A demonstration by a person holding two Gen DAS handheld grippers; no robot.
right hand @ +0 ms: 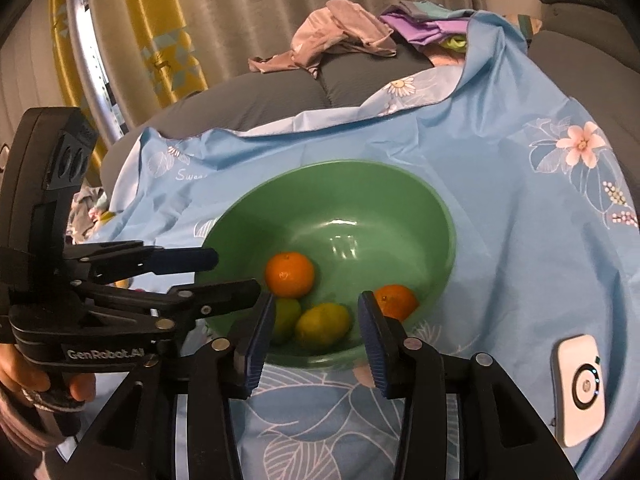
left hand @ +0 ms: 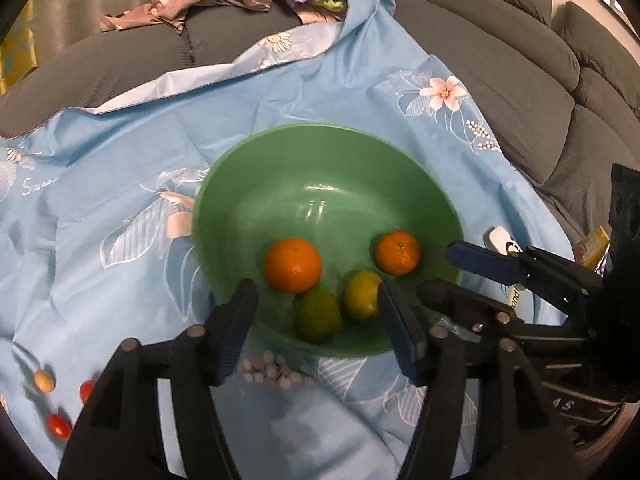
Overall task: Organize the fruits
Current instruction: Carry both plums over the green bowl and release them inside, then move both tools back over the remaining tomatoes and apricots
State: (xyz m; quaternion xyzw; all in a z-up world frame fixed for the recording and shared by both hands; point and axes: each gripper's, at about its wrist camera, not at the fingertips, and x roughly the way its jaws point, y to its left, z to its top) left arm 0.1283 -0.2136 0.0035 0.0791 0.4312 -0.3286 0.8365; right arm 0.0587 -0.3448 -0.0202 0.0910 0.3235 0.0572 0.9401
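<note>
Green lime (right hand: 286, 316) half-hidden behind right tool (right hand: 316, 332) finger.

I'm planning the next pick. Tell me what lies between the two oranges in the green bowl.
Bare bowl floor. In the left wrist view, the larger orange and smaller orange sit apart in the green bowl; the lemon lies just below that gap.
</note>
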